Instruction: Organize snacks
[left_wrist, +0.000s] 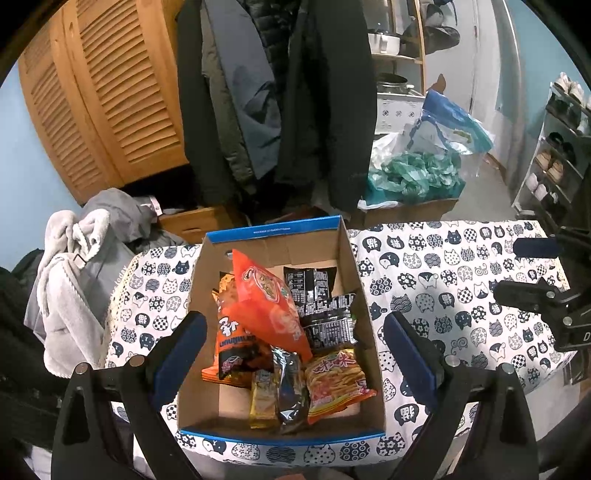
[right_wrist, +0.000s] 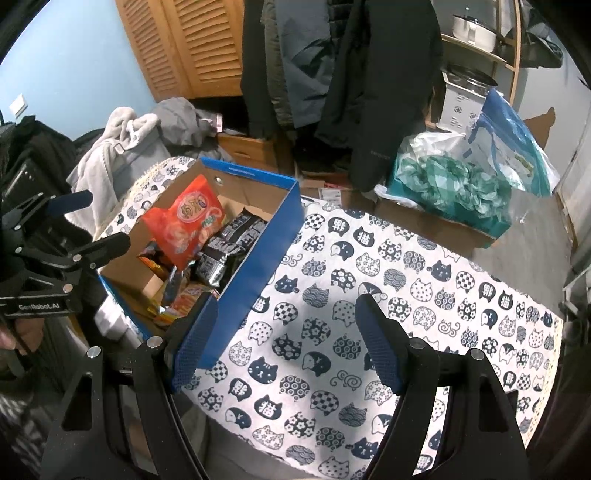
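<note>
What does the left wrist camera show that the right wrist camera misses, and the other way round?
Only the left wrist view looks straight down into the cardboard box, so its near packets show plainly: the noodle-snack packet and the small gold packet. It also shows a shoe rack.

Only the right wrist view shows the box's blue outer side and the broad bare stretch of cat-print tablecloth beside it.

Both show the big orange bag leaning in the box, the black packets, the hanging coats, and both hand-held grippers open and empty.

Red snack bag (left_wrist: 271, 306) hides packets beneath; box (right_wrist: 258, 236) wall conceals its floor
</note>
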